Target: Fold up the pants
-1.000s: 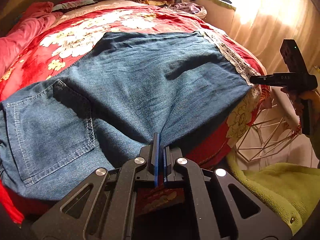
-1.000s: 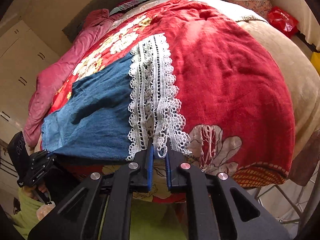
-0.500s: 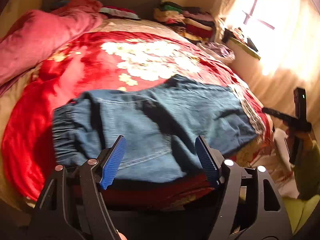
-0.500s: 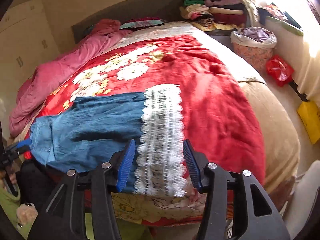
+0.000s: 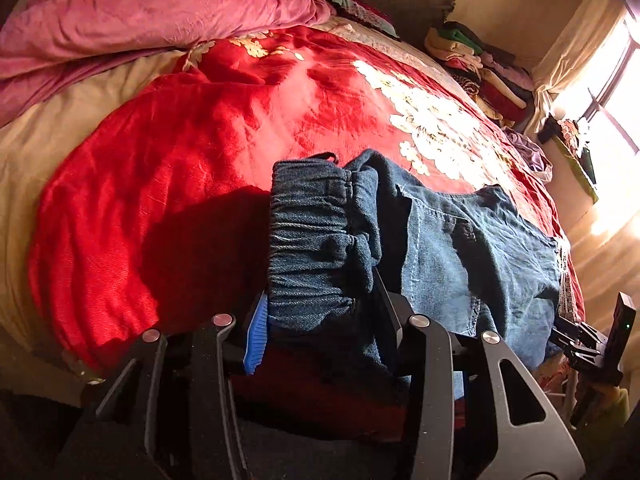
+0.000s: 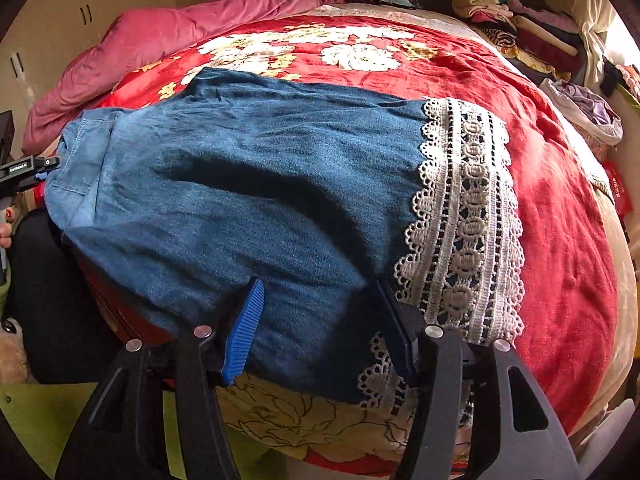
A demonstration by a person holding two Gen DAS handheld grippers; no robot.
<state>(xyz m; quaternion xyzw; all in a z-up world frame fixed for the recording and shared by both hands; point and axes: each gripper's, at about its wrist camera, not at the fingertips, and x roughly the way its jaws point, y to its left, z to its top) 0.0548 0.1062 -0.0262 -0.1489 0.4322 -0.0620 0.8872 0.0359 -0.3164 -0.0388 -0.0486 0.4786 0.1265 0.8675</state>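
Observation:
The blue denim pants (image 6: 248,184) lie across the near edge of the bed, with a white lace cuff (image 6: 468,220) at the leg end. In the left wrist view the gathered elastic waistband (image 5: 312,240) sits between the fingers of my left gripper (image 5: 316,320), which is open around it. My right gripper (image 6: 320,320) is open too, its fingers straddling the lower leg just left of the lace cuff. Each gripper shows at the far edge of the other's view: the right one (image 5: 592,352) and the left one (image 6: 24,168).
A red floral blanket (image 5: 200,128) covers the bed. A pink duvet (image 5: 140,20) lies bunched at the head. Stacks of folded clothes (image 6: 520,24) stand at the far right corner, with a bag of laundry (image 6: 588,112) beside the bed.
Both grippers let go of the cloth and opened. The left one moved to the waistband end. The right one moved in over the leg by the lace cuff.

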